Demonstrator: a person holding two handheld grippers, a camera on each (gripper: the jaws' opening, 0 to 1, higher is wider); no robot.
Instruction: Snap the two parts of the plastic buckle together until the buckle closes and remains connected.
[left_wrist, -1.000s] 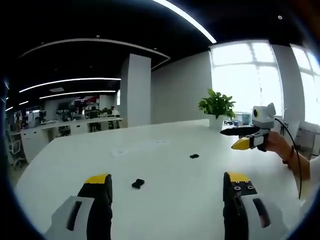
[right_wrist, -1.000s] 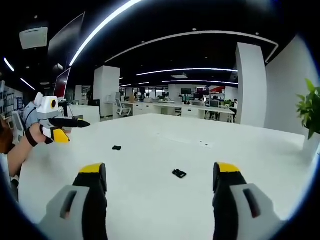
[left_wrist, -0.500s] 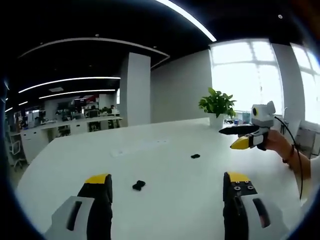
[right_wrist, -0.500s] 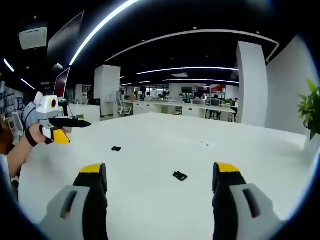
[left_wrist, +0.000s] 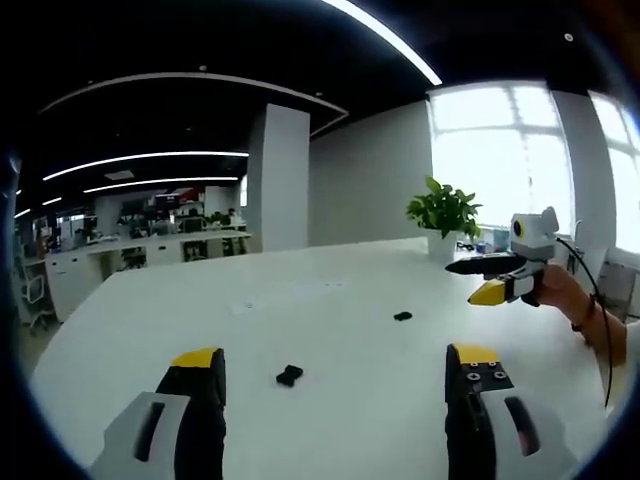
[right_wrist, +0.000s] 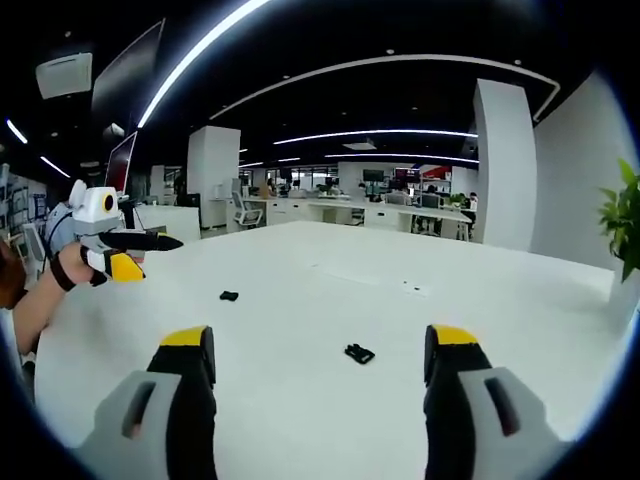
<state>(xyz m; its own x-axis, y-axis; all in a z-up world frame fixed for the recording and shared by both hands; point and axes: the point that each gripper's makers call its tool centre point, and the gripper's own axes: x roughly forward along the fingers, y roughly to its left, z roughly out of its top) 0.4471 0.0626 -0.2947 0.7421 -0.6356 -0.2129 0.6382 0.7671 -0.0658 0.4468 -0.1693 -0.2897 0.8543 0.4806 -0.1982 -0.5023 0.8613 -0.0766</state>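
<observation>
- Left tool (left_wrist: 334, 368): 2 black jaws with yellow tips, spread wide apart, holding nothing, hovering above the counter (left_wrist: 340, 300). Seen from the right gripper view, it is at far left (right_wrist: 140, 250), gripped by a person's hand (right_wrist: 60, 262).
- Right tool (right_wrist: 320, 352): 2 black, yellow-tipped jaws, wide apart, nothing between them. In the left gripper view it sits at far right (left_wrist: 480, 280), held above the counter's edge by a hand (left_wrist: 558, 290).
- Buckle part 1 (left_wrist: 289, 376): small black piece lying flat on the white counter, between the left tool's jaws but ahead of them, not touched.
- Buckle part 2 (left_wrist: 402, 316): small black piece farther out on the counter, well apart from part 1.
- Potted plant (left_wrist: 443, 212): green, standing at the counter's far edge by the window.
</observation>
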